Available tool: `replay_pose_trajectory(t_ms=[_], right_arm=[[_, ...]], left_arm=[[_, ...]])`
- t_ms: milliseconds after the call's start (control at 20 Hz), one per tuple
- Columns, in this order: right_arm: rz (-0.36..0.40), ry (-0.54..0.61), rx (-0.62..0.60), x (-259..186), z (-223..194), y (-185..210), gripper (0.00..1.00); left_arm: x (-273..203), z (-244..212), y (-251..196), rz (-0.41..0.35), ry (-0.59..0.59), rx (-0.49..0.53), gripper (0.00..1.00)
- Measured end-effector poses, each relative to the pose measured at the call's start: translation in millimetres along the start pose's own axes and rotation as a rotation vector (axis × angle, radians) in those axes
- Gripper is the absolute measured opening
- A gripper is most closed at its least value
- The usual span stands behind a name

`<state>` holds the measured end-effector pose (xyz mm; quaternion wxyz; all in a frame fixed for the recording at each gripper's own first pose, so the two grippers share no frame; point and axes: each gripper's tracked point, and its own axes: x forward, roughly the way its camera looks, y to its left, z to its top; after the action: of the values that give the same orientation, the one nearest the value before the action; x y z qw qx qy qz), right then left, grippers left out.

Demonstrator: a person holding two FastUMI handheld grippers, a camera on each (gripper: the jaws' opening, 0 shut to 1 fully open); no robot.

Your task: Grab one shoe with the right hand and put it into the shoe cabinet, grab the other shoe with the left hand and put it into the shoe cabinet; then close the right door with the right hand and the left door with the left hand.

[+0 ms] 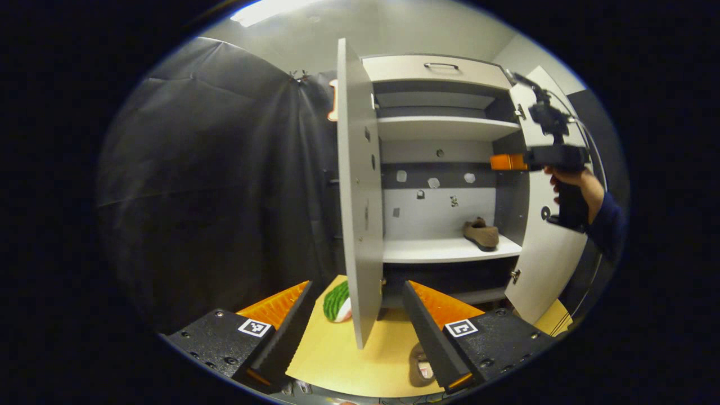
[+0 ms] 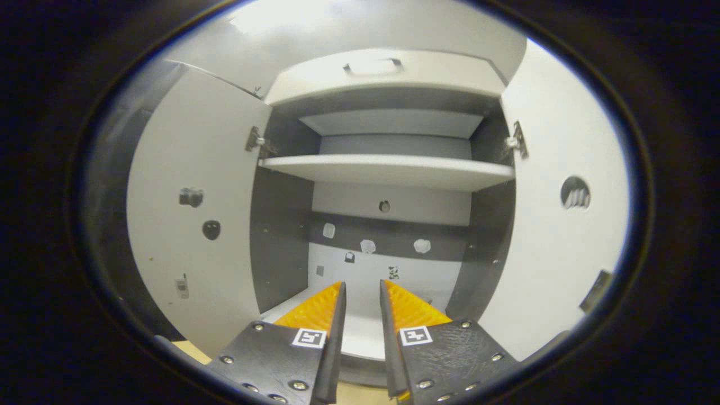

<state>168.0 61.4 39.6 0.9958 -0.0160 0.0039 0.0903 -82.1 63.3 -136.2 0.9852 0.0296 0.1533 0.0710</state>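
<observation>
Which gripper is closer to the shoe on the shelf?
Right. The right gripper is up at the cabinet, above the shoe; the left gripper hangs back outside.

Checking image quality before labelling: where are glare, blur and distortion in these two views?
Left gripper view: sharp, a ceiling light glares at top, the left door bows from fisheye, the black cloth is dim. Right gripper view: softer focus, washed-out top of the cabinet, curved shelf.

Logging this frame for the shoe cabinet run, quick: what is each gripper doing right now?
Left gripper: open, holding nothing, the cabinet's left door edge between its fingers.
Right gripper: jaws slightly apart, empty, aimed into the cabinet.
</observation>
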Motion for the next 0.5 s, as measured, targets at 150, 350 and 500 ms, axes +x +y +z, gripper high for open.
replay_pose_trajectory(t_ms=[150,350,500], right_arm=[[-0.011,-0.065,-0.035,-37.2,31.3,-4.5,0.3],[-0.057,-0.12,-0.038,-81.5,62.4,-21.5,0.33],[-0.105,-0.136,-0.034,-108.0,73.1,-41.2,0.33]], left_arm=[[11.0,-36.7,-31.1,-0.094,0.091,-0.01,0.96],[35.0,-101.0,-65.6,-0.204,0.211,0.019,1.0],[43.3,-158.8,-82.1,-0.27,0.332,0.065,0.97]])
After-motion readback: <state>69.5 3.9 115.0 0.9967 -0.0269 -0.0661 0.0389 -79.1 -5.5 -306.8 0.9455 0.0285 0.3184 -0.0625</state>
